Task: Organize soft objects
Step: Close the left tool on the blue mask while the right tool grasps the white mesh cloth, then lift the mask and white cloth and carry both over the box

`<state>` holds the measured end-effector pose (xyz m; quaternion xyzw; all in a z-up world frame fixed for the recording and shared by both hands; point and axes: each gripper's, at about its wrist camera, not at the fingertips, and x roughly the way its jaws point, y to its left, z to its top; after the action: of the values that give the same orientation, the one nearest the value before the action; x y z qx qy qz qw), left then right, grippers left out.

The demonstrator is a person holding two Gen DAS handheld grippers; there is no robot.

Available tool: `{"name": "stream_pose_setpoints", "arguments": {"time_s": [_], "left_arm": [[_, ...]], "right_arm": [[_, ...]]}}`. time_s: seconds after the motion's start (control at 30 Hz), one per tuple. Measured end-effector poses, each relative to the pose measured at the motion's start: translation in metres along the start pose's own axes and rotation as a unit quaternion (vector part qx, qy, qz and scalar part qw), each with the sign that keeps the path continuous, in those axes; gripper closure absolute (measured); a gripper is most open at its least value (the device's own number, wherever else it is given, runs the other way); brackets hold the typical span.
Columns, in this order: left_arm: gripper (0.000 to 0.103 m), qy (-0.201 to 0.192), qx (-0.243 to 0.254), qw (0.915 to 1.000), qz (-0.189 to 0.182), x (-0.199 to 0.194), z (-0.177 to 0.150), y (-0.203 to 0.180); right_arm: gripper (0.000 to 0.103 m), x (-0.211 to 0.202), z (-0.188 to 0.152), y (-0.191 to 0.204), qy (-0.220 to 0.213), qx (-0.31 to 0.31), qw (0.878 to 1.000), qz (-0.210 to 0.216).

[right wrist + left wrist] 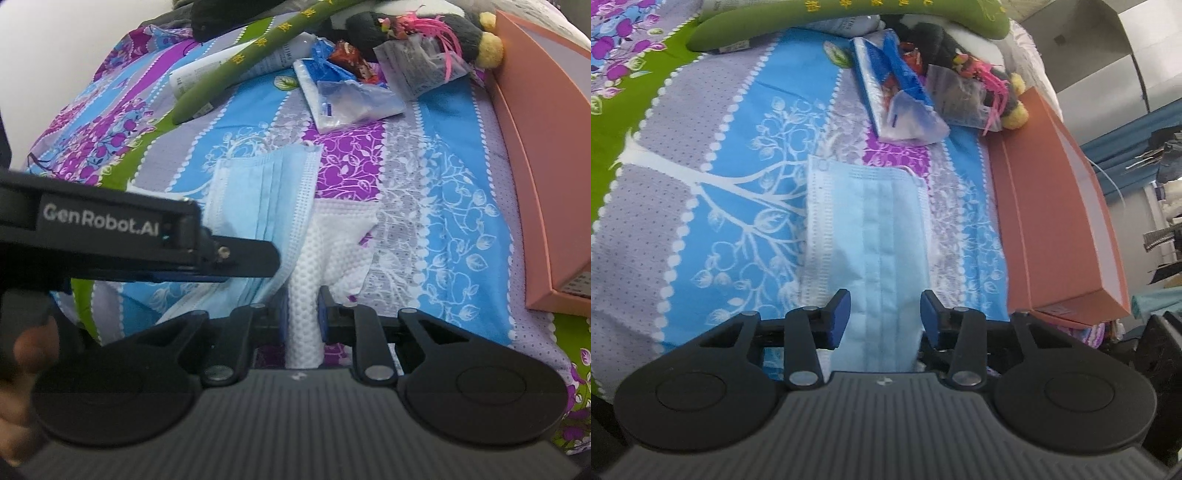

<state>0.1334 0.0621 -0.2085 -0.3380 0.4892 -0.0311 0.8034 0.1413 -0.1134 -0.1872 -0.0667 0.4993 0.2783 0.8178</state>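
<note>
A: Item one, your left gripper [885, 314]?
B: Half open, pads astride the blue face mask [868, 229] at frame centre, not pressing.
A: Item two, your right gripper [303, 314]?
B: Pinched tight on the white dimpled cloth [325, 251], lower centre, beside the mask.

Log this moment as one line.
left hand-held gripper: open, straddling blue mask | right hand-held gripper: shut on white cloth | surface: patterned sheet | orange box: untouched

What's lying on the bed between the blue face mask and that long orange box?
In the right wrist view, a white dimpled cloth lies between the blue mask and orange box, beside bare bedsheet.
</note>
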Motion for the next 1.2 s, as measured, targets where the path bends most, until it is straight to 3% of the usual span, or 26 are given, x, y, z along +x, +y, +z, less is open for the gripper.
{"name": "stream_pose_setpoints", "arguments": {"time_s": [0.23,0.5,0.77,1.2], "left_arm": [[0.060,0.017,0.013,0.9997,-0.010,0.010,0.000,-0.002],[0.096,0.018,0.001,0.9997,-0.015,0.017,0.000,0.001],[0.100,-0.004,-0.003,1.0000,-0.005,-0.002,0.001,0.004],[0.100,-0.031,0.022,0.9993,0.001,-0.050,-0.011,-0.014]], "right_arm": [[0.083,0.001,-0.001,-0.001,0.000,0.001,1.000,0.004],[0.083,0.002,-0.001,-0.005,0.002,0.013,1.000,0.011],[0.085,-0.009,0.000,-0.007,-0.006,0.023,1.000,-0.004],[0.085,-0.065,-0.006,-0.002,-0.059,0.051,0.996,-0.032]]}}
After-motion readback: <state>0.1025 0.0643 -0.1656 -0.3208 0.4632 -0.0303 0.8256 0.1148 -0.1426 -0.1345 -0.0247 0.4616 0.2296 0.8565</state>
